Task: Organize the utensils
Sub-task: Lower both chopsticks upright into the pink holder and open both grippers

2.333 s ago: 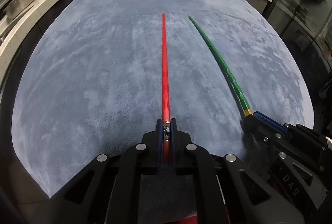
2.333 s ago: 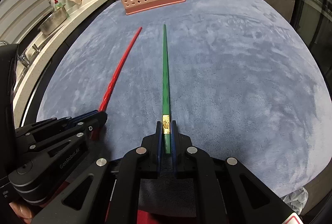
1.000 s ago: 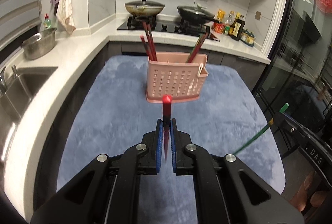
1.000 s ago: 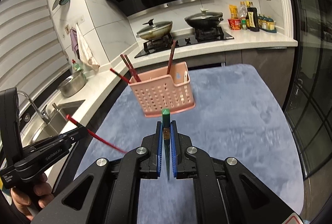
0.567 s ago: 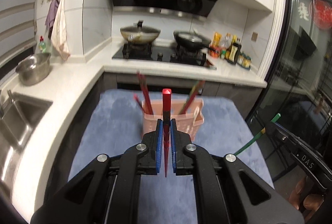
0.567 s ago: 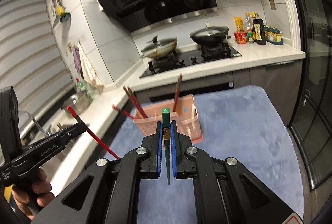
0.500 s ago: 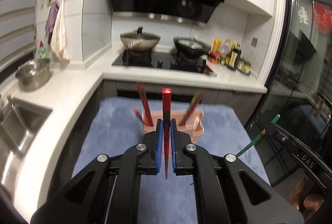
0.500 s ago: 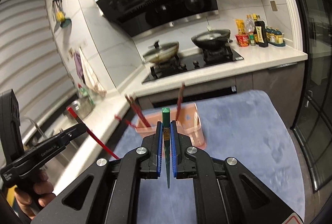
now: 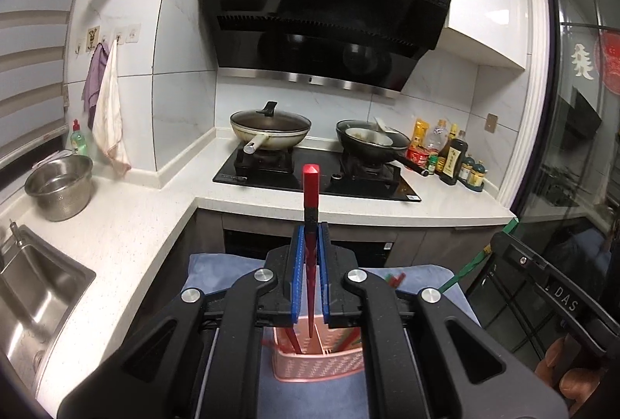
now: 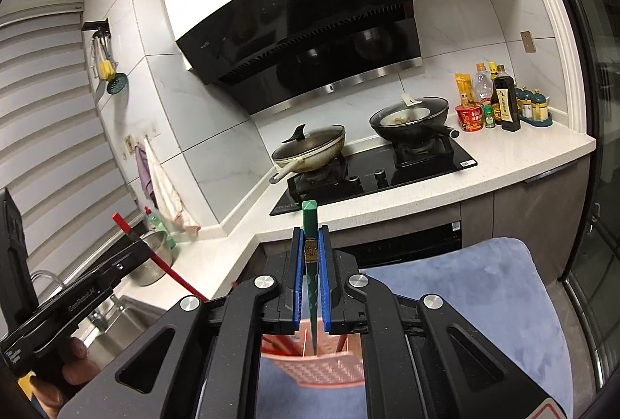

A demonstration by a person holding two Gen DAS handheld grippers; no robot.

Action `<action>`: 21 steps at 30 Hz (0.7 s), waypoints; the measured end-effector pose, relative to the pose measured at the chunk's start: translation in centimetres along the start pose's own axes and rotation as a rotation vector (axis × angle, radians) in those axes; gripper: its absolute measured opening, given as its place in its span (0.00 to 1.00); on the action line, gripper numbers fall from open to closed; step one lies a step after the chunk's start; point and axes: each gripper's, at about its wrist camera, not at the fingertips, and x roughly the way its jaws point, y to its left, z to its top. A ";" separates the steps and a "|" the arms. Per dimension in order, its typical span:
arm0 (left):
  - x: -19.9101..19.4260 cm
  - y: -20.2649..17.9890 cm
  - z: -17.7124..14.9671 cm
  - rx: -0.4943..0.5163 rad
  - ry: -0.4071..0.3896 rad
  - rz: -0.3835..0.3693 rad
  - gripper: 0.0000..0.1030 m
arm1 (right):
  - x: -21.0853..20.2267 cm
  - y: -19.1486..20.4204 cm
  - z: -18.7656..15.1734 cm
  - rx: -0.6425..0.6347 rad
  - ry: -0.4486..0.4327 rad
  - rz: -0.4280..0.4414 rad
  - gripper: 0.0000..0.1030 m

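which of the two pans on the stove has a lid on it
The pale wok on the left burner, its handle pointing toward the camera, wears a glass lid with a black knob. The black pan beside the bottles is uncovered, with a utensil resting inside.

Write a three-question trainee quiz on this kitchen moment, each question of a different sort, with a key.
1. True or false: the left hand-held gripper is shut on the long red chopstick.
2. Multiple choice: the right hand-held gripper holds (A) a metal spoon, (B) the long green chopstick, (C) nothing.
3. Fill in: below both chopstick tips stands the pink perforated plastic ______ on the blue-grey fabric mat.

Key: 1 true; 2 B; 3 basket.
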 end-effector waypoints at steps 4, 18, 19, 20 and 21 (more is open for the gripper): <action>2.3 0.5 -0.5 -0.007 0.027 0.012 0.07 | 2.5 -0.3 -0.2 -0.001 0.024 -0.011 0.07; 6.8 1.5 -4.2 -0.030 0.137 0.020 0.07 | 8.1 -2.1 -4.7 0.000 0.164 -0.038 0.07; 6.9 1.7 -4.3 -0.033 0.142 0.021 0.07 | 8.3 -2.2 -5.0 -0.001 0.170 -0.041 0.07; 7.1 1.7 -4.4 -0.036 0.147 0.021 0.07 | 8.4 -2.2 -5.1 -0.002 0.175 -0.042 0.07; 7.3 1.8 -4.6 -0.040 0.154 0.023 0.07 | 8.6 -2.2 -5.3 -0.005 0.182 -0.048 0.07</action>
